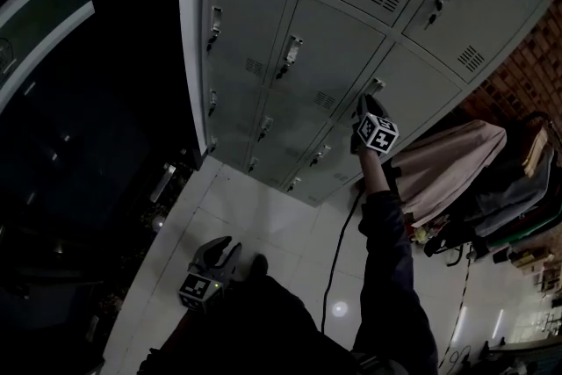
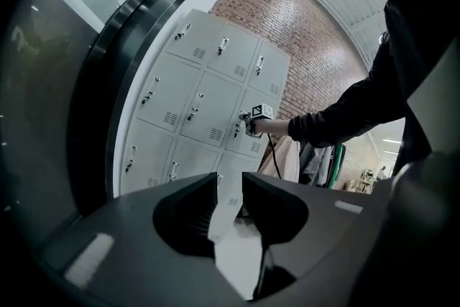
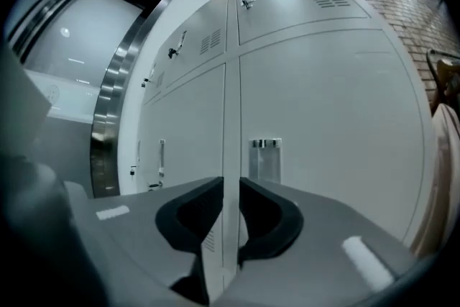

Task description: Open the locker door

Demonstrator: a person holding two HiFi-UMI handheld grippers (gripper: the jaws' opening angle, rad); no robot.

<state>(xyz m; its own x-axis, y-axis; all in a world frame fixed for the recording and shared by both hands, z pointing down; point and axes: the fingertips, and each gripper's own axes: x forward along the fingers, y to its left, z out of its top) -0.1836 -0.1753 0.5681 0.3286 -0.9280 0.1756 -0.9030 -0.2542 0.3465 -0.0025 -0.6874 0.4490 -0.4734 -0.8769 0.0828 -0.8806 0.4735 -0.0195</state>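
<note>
A bank of grey lockers [image 1: 299,57] stands ahead, each door with a small metal handle. My right gripper [image 1: 367,104] is raised to a middle-row door [image 1: 421,97], its tips just below that door's handle [image 1: 376,86]. In the right gripper view the handle [image 3: 265,157] sits a little right of the gripper [image 3: 231,185], whose jaws stand slightly apart with only the door seam showing between them. My left gripper [image 1: 219,248] hangs low over the floor, its jaws [image 2: 230,180] narrowly parted and holding nothing. The left gripper view also catches the right gripper [image 2: 249,126] at the lockers [image 2: 208,97].
A rack with a pale cloth [image 1: 452,162] and hanging clothes stands right of the lockers. A black cable [image 1: 338,250] trails across the white tiled floor [image 1: 263,211]. A brick wall [image 1: 527,57] lies behind at the right. A dark curved metal frame [image 1: 53,4] borders the left.
</note>
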